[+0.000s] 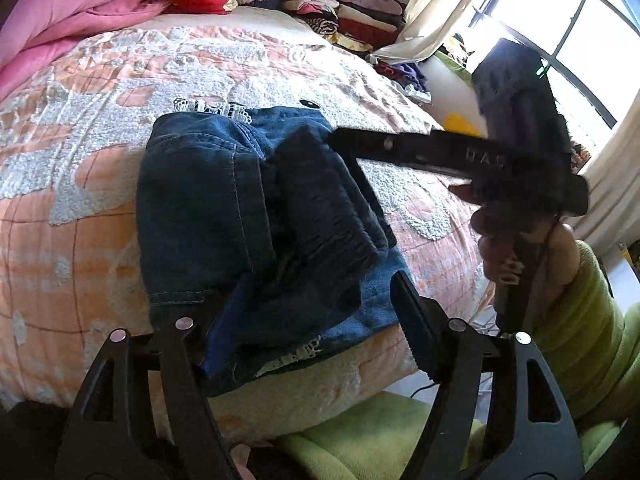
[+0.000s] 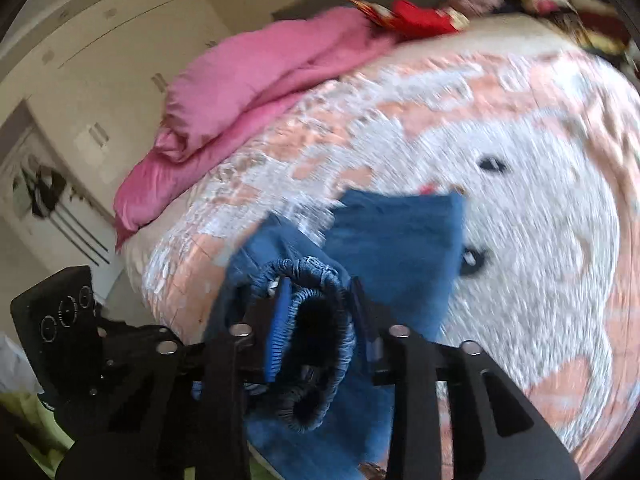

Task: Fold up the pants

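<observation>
The blue denim pants [image 1: 248,216] are lying bunched at the frame's centre on the bedspread [image 1: 80,184]. The right gripper [image 2: 320,312] is clamping their elastic waistband to carry the fold; the left gripper [image 1: 304,312] is gaping around the near edge, pinching nothing.

Left gripper [image 1: 308,320] angled downward, jaws spread wide, pads pressing nothing. Right gripper [image 2: 320,308] also tilted downward, jaws closed on bunched denim waistband [image 2: 316,320]. Bare hand [image 1: 516,248] wrapped round right gripper's handle.
</observation>
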Demonstrator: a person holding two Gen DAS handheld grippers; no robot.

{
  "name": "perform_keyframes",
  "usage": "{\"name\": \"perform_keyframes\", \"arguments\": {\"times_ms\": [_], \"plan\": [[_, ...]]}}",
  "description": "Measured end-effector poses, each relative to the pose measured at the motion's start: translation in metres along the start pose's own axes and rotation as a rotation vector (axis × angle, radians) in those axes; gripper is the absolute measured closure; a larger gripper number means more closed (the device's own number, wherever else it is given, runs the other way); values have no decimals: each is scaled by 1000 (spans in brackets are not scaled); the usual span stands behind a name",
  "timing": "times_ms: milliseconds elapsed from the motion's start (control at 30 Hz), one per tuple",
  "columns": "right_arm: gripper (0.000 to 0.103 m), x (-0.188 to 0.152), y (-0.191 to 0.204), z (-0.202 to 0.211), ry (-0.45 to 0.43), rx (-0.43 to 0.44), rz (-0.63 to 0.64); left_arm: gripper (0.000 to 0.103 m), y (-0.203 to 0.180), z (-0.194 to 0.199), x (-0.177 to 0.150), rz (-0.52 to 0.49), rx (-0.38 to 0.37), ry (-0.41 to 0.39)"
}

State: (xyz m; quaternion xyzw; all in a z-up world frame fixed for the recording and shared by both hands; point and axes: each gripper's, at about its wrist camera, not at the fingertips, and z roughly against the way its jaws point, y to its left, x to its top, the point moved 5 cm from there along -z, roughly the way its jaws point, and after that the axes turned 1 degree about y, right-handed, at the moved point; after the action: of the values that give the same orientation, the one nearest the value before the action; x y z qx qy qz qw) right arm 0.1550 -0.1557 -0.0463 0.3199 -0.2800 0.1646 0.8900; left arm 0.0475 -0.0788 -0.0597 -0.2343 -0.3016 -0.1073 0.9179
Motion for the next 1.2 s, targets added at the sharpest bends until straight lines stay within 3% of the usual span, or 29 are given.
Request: {"name": "perform_keyframes", "arguments": {"times_ms": [33,67,233,567,700,833,933,1033,1100,1200], "plan": [[43,-3,-4,1,7,-4,-17,40,0,0,0,0,-2,0],[39,-5,-7,3,7,-13,-26,39,0,0,0,-1,-2,0],[25,-9,-3,15,-20,-39,-13,39,-1,1,0,-1,-1,-2],[12,-1,15,37,-65,-87,52,29,-10,19,0,-27,-23,-33],[11,-1,16,47,-86,-118,62,25,-2,45,10,-31,23,-114],[11,-4,33,54,-99,-107,116,24,31,65,17,27,177,-165],[16,-10,57,52,-79,-102,211,24,60,68,16,101,254,-154],[33,-24,87,42,-24,-93,347,29,73,65,21,139,254,-140],[39,-35,104,36,12,-90,441,45,72,61,27,124,243,-122],[46,-56,127,26,61,-83,569,52,71,52,39,113,196,-92]]}}
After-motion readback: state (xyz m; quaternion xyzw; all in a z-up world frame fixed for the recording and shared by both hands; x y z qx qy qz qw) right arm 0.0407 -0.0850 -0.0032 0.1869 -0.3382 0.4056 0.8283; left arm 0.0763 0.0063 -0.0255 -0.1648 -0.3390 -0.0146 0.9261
